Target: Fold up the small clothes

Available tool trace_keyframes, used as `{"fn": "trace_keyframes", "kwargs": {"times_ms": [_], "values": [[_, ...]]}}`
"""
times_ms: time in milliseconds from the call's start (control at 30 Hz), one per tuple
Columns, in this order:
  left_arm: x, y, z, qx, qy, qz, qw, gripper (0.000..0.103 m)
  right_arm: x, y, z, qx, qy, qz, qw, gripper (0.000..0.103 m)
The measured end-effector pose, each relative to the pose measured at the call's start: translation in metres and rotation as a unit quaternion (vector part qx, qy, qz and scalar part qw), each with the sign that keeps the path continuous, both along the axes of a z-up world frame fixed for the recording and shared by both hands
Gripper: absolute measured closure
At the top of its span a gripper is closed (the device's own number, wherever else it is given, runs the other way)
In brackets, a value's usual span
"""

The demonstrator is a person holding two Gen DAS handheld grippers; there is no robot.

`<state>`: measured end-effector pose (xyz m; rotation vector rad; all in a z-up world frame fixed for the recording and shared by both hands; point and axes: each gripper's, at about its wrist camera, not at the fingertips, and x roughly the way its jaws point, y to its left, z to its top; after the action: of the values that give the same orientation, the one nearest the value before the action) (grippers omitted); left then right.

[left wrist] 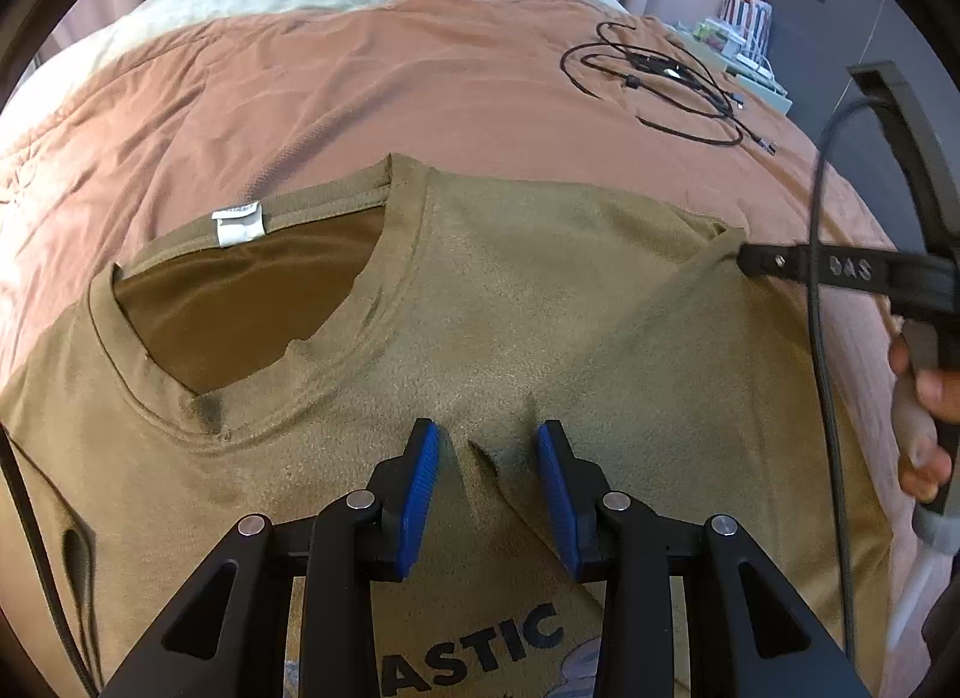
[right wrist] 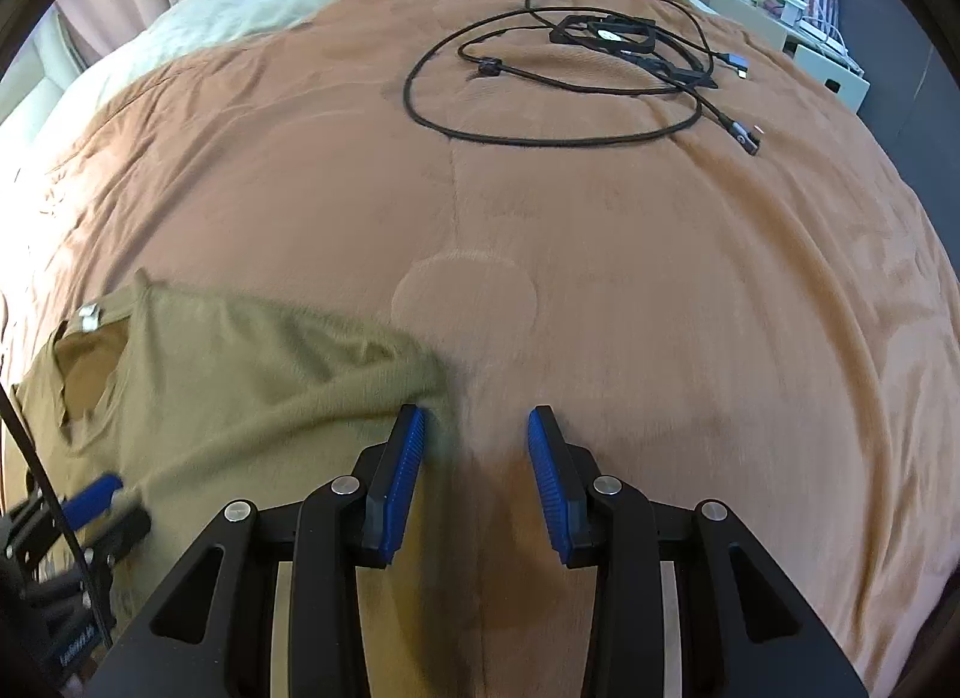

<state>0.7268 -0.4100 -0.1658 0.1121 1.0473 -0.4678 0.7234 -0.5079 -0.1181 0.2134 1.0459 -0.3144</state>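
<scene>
Left gripper (left wrist: 487, 446) jaws released over olive T-shirt (left wrist: 510, 290) shoulder; right gripper (right wrist: 475, 434) jaws released beside sleeve edge (right wrist: 420, 362). Sleeve fold in hand; next likely: pinch sleeve, carry toward collar (left wrist: 240, 338).

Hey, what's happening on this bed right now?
A person is folding an olive T-shirt spread on a brown blanket, with a handheld tool in each hand. The left tool is over the shirt's chest beside a raised crease, pads apart. The right tool sits at the shirt's edge, also open. Black cables lie farther up the bed.
</scene>
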Motion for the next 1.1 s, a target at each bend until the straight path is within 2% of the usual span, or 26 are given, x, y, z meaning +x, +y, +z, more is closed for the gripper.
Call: {"fn": "trace_keyframes", "kwargs": {"times_ms": [200, 267, 367, 433, 467, 500, 600, 667, 833, 900, 1100], "values": [[0.002, 0.000, 0.008, 0.008, -0.002, -0.002, 1.0000, 0.065, 0.015, -0.004, 0.006, -0.020, 0.004, -0.029, 0.999, 0.069], [-0.001, 0.003, 0.016, 0.019, -0.015, 0.000, 0.9997, 0.065, 0.010, -0.001, 0.011, -0.018, 0.001, -0.032, 0.999, 0.069], [-0.006, 0.019, 0.027, -0.005, -0.008, 0.012, 0.9999, 0.064, -0.006, 0.009, 0.021, -0.011, -0.010, -0.017, 1.000, 0.069], [-0.011, 0.031, 0.032, -0.007, -0.001, 0.022, 0.9997, 0.060, -0.020, 0.014, 0.028, -0.013, -0.015, -0.010, 1.000, 0.068], [-0.015, 0.035, 0.034, -0.005, -0.001, 0.024, 0.9997, 0.057, -0.027, 0.017, 0.030, -0.014, -0.014, -0.008, 1.000, 0.064], [-0.020, 0.042, 0.038, -0.002, -0.002, 0.025, 0.9997, 0.053, -0.032, 0.019, 0.033, -0.016, -0.012, -0.007, 1.000, 0.054], [-0.033, 0.061, 0.049, -0.009, 0.001, 0.034, 0.9994, 0.042, -0.052, 0.028, 0.042, -0.023, -0.012, -0.002, 1.000, 0.052], [-0.041, 0.074, 0.058, -0.016, 0.003, 0.039, 0.9991, 0.034, -0.066, 0.033, 0.051, -0.016, -0.015, -0.004, 1.000, 0.046], [-0.069, 0.109, 0.091, -0.016, -0.024, 0.041, 0.9987, 0.010, -0.108, 0.048, 0.072, -0.004, -0.019, -0.009, 1.000, 0.019], [-0.084, 0.124, 0.106, -0.022, -0.040, 0.044, 0.9980, 0.000, -0.121, 0.056, 0.079, -0.001, -0.020, -0.008, 1.000, 0.019], [-0.116, 0.173, 0.141, -0.042, -0.055, 0.065, 0.9955, 0.000, -0.164, 0.092, 0.109, -0.007, -0.042, -0.008, 0.999, 0.014]]}}
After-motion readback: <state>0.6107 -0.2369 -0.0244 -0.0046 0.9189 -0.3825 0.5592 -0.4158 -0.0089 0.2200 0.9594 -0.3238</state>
